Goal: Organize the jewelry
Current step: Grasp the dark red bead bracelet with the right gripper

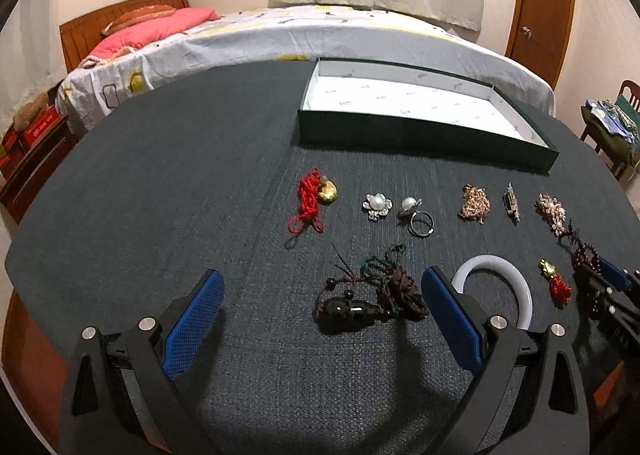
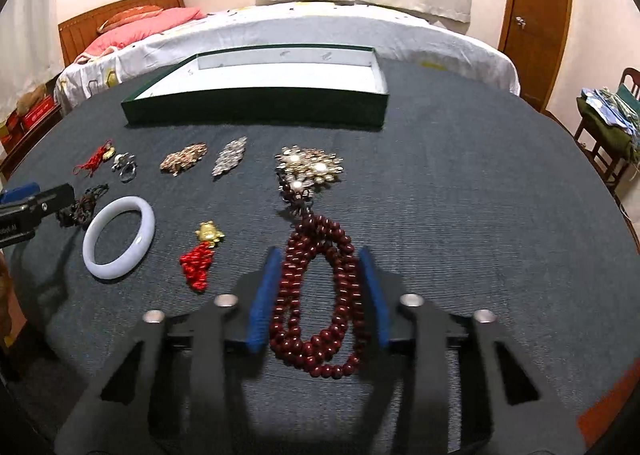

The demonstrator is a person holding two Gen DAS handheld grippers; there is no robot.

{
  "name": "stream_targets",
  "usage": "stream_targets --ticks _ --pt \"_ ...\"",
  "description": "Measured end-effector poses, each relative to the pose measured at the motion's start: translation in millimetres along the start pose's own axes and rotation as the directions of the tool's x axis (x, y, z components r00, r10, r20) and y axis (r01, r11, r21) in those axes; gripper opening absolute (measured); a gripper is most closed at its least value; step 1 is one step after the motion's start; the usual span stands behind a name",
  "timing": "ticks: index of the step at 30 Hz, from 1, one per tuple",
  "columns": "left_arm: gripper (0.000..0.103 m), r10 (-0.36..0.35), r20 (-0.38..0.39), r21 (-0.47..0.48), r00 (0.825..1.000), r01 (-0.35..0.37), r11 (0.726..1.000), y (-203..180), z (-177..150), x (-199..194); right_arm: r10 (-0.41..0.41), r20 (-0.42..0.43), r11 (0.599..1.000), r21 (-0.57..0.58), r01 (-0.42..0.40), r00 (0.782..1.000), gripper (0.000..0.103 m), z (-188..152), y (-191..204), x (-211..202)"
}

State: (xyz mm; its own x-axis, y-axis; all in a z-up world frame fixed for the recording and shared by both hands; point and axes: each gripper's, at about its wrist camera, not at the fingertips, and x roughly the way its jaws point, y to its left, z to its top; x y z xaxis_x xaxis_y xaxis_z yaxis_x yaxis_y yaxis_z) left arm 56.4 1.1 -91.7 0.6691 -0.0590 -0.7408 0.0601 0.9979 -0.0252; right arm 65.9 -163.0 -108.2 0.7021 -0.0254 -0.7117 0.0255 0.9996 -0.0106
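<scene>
Right gripper straddles one bead bracelet (three brooches beyond).

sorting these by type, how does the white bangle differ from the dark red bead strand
The white bangle is one smooth, pale, rigid ring; the dark red bead strand is many small beads looped loosely. The bangle lies clear of both grippers; the strand lies between the right gripper fingers. Both rest flat on the dark table.

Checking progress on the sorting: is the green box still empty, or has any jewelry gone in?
Empty as far as visible: the green box shows only its bare white lining; its near wall hides a strip of floor.
</scene>
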Motion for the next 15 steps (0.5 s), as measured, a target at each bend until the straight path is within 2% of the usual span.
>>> stream_targets --ticks 2,8,9,10,12,15 --pt "0.096 -0.006 -0.012 -0.002 1.0 0.006 1.0 -0.8 -0.6 2.4 0.009 0.003 1.0 0.017 -0.009 1.0 0.02 1.0 -4.7 -0.3" --pt "0.094 0.013 -0.033 0.017 0.999 -0.012 1.0 -4.8 -3.1 8.0 0.029 0.012 0.999 0.035 -0.029 1.0 0.02 2.3 -9.0 -1.2" --pt "0.09 0.015 -0.034 0.022 0.999 -0.014 1.0 -5.8 -3.3 8.9 0.032 0.013 0.999 0.038 -0.033 0.999 0.02 2.1 -10.0 -1.5" --pt "0.074 0.008 -0.035 0.027 0.999 -0.007 1.0 -6.8 -3.7 9.9 0.035 0.014 0.999 0.04 -0.035 0.999 0.02 2.1 -10.5 -1.7" --pt "0.071 -0.039 -0.044 0.013 0.998 0.039 0.999 -6.0 -4.2 12.5 0.038 0.015 0.998 0.041 -0.038 0.999 0.02 2.5 -10.6 -1.6" --pt "0.071 -0.048 -0.041 0.009 0.998 0.048 0.999 -5.8 -5.2 12.5 0.041 0.016 0.998 0.045 -0.041 0.999 0.02 2.7 -11.2 -1.7"
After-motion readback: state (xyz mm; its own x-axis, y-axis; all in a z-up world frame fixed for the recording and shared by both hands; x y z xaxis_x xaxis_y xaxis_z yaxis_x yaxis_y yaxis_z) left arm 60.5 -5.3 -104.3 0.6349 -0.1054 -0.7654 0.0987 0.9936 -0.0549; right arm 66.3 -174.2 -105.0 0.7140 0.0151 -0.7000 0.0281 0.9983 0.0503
